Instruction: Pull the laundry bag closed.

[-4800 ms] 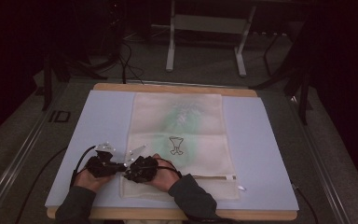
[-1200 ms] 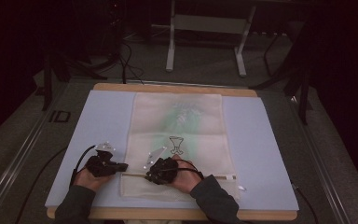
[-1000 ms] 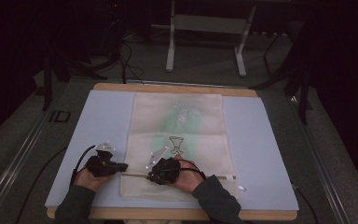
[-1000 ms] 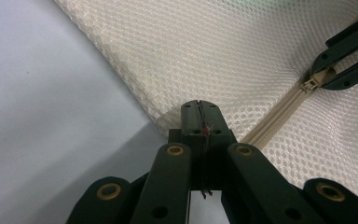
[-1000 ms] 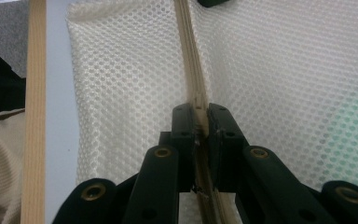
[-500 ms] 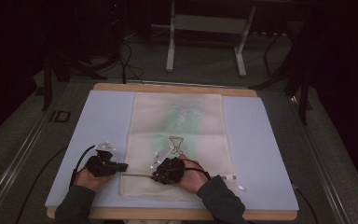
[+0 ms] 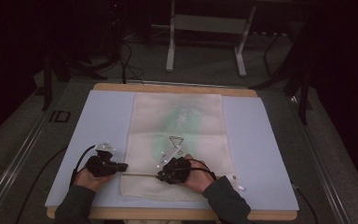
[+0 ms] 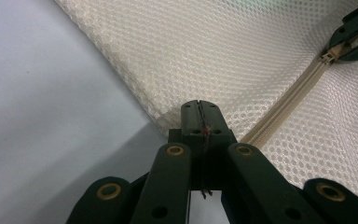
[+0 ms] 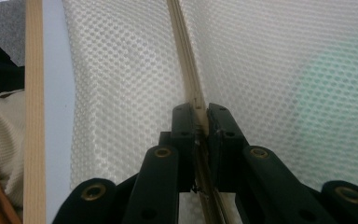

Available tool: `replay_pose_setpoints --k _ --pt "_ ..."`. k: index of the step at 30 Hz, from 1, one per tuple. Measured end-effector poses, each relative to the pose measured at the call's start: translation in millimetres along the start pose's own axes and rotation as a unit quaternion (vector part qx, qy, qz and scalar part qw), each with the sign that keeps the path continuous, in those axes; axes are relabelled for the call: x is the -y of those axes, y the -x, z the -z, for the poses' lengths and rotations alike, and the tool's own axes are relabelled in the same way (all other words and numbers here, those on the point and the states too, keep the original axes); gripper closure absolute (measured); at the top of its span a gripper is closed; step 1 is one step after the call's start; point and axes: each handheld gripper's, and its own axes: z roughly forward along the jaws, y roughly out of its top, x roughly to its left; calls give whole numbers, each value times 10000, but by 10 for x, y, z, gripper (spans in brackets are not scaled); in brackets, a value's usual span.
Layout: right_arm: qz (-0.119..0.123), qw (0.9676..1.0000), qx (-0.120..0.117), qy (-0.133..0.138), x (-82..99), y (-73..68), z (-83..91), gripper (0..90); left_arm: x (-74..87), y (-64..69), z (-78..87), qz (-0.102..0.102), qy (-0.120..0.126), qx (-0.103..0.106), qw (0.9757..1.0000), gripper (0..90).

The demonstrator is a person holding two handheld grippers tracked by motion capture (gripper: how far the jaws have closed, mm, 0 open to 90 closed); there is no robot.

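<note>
Jaws of the left gripper point(image 8: 199, 122) are seen pressed together at the lower centre of the left gripper view, clamped on the corner of the mesh laundry bag point(image 8: 242, 56) where the zipper point(image 8: 279, 114) ends. In the right gripper view the right gripper point(image 9: 200, 122) is closed likewise, the zipper pull point(image 9: 196, 108) being pinched between its jaws at the middle of the frame, with the zipper track running away toward the top edge.

In the high view the left gripper point(image 7: 106, 164) is placed at the lower left, at the bag's near left corner, and the right gripper point(image 7: 173, 170) lies near the lower centre, on the zipper line that crosses the bag's near end. The bag point(image 7: 182, 121) is spread flat on the blue mat point(image 7: 102, 116) over the wooden table point(image 7: 168, 87), with a green item point(image 7: 186, 116) dimly visible inside it.

The step in hand is judged to be sliding the zipper; whether it is being opened or closed cannot be told. It is best done with the corner kept anchored and pulled lightly away, so that the track is held taut and straight. The pull should be drawn along the line of the track, low to the mat, not lifted. Bunched mesh ahead of the slider would probably jam it.
</note>
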Motion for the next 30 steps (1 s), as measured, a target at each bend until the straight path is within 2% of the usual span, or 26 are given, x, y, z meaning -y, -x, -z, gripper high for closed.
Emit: replay_pose_setpoints --k 30 --pt "-86 9999 68 -25 177 74 211 823 1 0 1 11 1 -5 10000 900"
